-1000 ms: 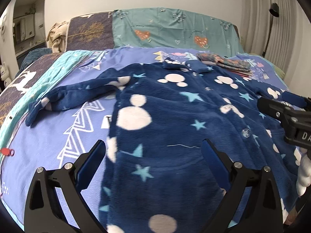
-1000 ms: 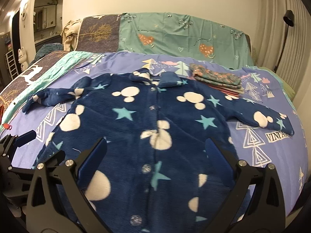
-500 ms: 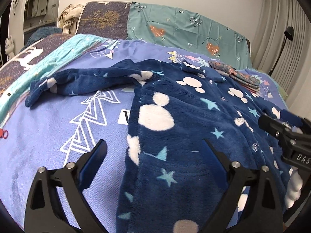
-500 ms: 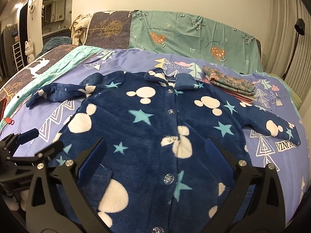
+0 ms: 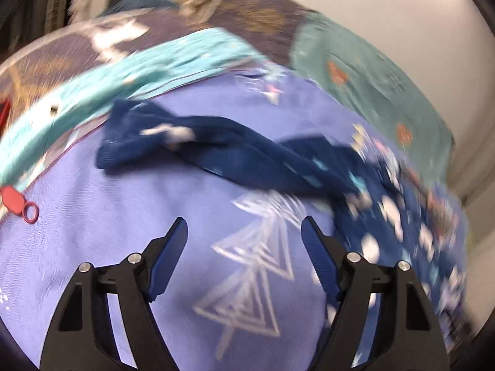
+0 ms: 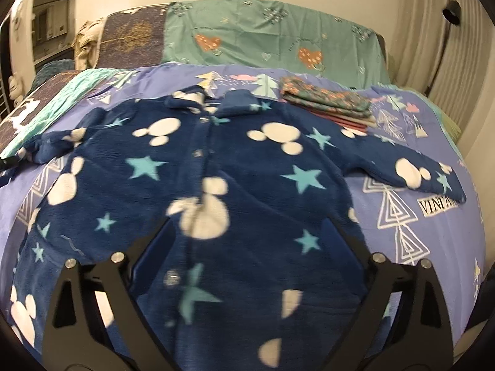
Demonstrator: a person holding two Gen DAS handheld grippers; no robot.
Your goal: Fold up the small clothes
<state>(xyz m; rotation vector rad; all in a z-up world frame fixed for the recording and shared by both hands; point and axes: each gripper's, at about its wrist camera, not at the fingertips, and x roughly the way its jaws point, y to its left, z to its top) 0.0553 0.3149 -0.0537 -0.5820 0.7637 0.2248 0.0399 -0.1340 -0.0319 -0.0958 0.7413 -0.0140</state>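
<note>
Left claw [image 5: 244, 232] over bare purple bedspread [image 5: 123, 216], jaws parted and just closing in, nothing between them. Blue fleece jacket [image 6: 216, 170] spread flat, front up, buttons shut; its sleeve [image 5: 191, 145] stretched ahead of the left claw, apart from the tips, body off to that claw's right. Red tag [image 5: 15, 201] far left. Right claw [image 6: 247, 232] wide, low over the jacket's lower front, no cloth pinched. Folded stack of clothes [image 6: 328, 105] beyond, near the collar.
</note>
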